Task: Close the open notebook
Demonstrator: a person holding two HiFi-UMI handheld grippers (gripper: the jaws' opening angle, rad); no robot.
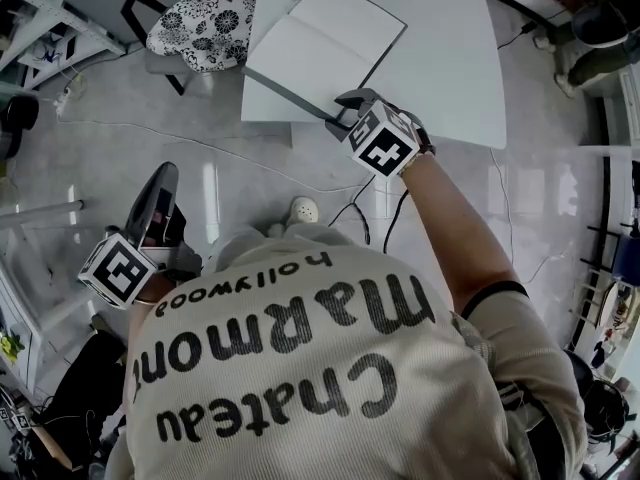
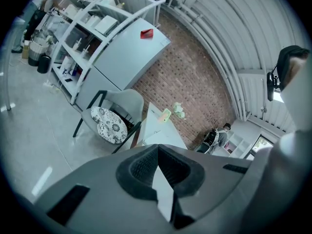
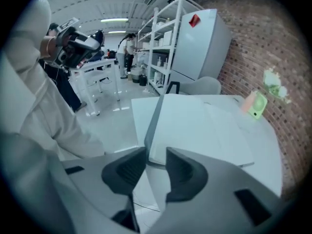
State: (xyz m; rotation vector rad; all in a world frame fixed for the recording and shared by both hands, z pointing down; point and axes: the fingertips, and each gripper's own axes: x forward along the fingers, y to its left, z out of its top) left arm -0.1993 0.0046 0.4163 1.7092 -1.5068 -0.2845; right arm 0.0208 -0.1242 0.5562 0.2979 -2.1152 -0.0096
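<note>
The open notebook [image 1: 325, 43] lies with blank white pages on the white table [image 1: 450, 78], near the table's front edge. Its left half shows a grey edge and tilts up a little. My right gripper [image 1: 345, 103] points down at the notebook's near corner. In the right gripper view the notebook [image 3: 204, 126] has that grey corner in the gap between the jaws of the right gripper [image 3: 156, 160], and the pads stand clear of it on both sides. My left gripper [image 1: 165, 183] hangs low at the left, away from the table. The left gripper [image 2: 157, 150] has its tips together with nothing between them.
A chair with a floral cushion [image 1: 205, 23] stands at the table's left side. Cables [image 1: 360, 213] and a small round white thing [image 1: 303, 208] lie on the floor below the table edge. A green object [image 3: 257, 105] sits at the table's far end. Shelves [image 2: 87, 28] line the wall.
</note>
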